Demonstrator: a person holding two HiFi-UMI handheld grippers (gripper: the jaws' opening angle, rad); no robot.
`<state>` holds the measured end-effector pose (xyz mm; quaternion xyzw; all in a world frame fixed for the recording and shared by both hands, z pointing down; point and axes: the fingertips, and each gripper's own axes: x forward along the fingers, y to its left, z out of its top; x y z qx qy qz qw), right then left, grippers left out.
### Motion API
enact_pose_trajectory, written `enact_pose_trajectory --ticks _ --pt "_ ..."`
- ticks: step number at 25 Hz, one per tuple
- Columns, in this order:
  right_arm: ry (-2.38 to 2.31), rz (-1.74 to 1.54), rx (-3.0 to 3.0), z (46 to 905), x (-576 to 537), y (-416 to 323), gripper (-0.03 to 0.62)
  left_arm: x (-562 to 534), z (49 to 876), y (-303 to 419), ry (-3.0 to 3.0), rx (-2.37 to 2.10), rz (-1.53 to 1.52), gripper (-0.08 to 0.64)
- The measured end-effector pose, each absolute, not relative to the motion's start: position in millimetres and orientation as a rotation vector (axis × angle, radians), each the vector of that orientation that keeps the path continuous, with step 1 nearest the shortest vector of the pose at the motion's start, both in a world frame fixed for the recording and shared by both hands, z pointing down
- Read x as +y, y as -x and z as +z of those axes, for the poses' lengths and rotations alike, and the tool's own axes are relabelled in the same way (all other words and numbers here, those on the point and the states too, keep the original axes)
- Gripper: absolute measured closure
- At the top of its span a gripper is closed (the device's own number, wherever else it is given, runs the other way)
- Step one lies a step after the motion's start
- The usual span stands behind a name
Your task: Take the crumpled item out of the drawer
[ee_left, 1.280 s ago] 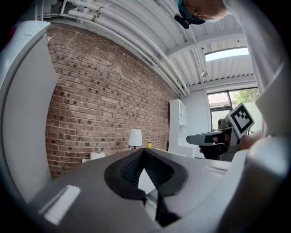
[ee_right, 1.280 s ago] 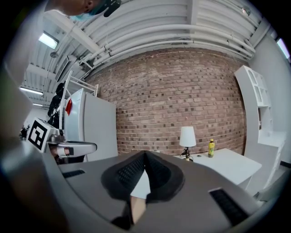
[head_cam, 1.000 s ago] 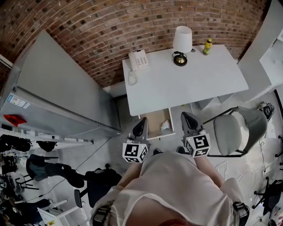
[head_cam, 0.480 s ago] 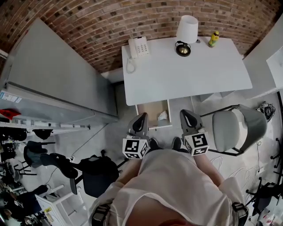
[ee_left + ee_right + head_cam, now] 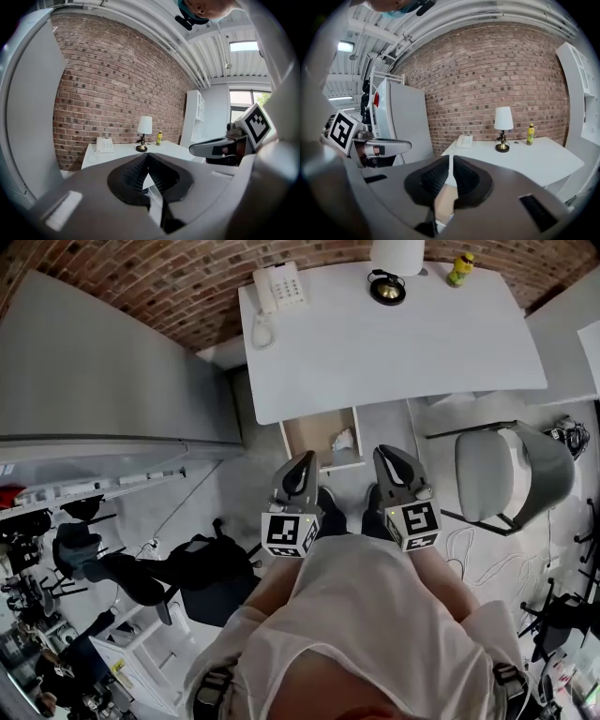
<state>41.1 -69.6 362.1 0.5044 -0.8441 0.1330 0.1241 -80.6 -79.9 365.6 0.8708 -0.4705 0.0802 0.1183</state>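
Seen from the head view, a tall grey cabinet [image 5: 103, 362] stands to the left of the white table [image 5: 422, 352], and both stand against a brick wall [image 5: 141, 277]. On the back left corner of the table lies a white telephone [image 5: 279, 285]. Under the front edge of the table, toward its left end, a drawer [image 5: 305, 432] is pulled out toward the person. The crumpled item [image 5: 343, 440], a small white lump, lies inside this drawer in its right part, close to the right wall. In front of the table, on the person's side of the drawer, the left gripper [image 5: 304, 458] points toward the table near the drawer's front left corner. Its jaws are closed together and there is nothing between them. The right gripper [image 5: 382, 453] is held beside it, just past the drawer's front right corner, and also points toward the table. Its jaws are pressed together as well, and it carries nothing. Neither gripper touches the crumpled item. At the back edge of the table, to the right of the telephone, stands a lamp [image 5: 392, 263] with a white shade and a dark base. Further right on the same back edge stands a small yellow bottle [image 5: 460, 268]. In front of the table's right end stands a grey chair [image 5: 506, 474], on the floor.
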Motion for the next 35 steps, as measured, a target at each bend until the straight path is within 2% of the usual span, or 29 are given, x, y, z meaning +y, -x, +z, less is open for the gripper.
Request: enact_pose_trajectory --ticks 16,35 --pt "-1.377 0.510 -2.381 448 -86 -14 0.584 -94 439 108 -2.390 -1.356 0.321 0.551" --pt "-1.491 0.671 -2.250 551 -94 -42 0.583 -102 543 129 -2.224 -1.368 0.379 0.551"
